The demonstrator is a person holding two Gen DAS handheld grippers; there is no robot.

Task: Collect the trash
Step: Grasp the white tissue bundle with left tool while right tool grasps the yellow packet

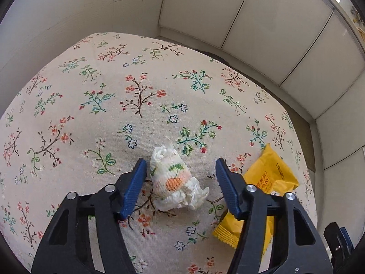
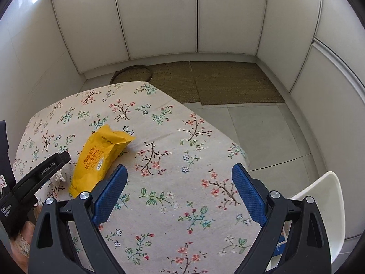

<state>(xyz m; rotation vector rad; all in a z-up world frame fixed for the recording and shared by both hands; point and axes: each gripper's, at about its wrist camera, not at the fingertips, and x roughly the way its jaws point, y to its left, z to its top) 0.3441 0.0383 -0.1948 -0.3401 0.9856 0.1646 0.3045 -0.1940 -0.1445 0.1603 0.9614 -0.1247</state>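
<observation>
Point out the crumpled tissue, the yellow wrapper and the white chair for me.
crumpled tissue (image 1: pixel 175 178): left wrist view, printed middle.
yellow wrapper (image 2: pixel 100 157): right wrist view, printed face.
white chair (image 2: pixel 328 196): right wrist view, seat edge.

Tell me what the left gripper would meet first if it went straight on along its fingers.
Most likely the crumpled printed tissue, which lies between the open blue fingers of the left gripper on the floral tablecloth. The yellow wrapper lies off to the side.
</observation>
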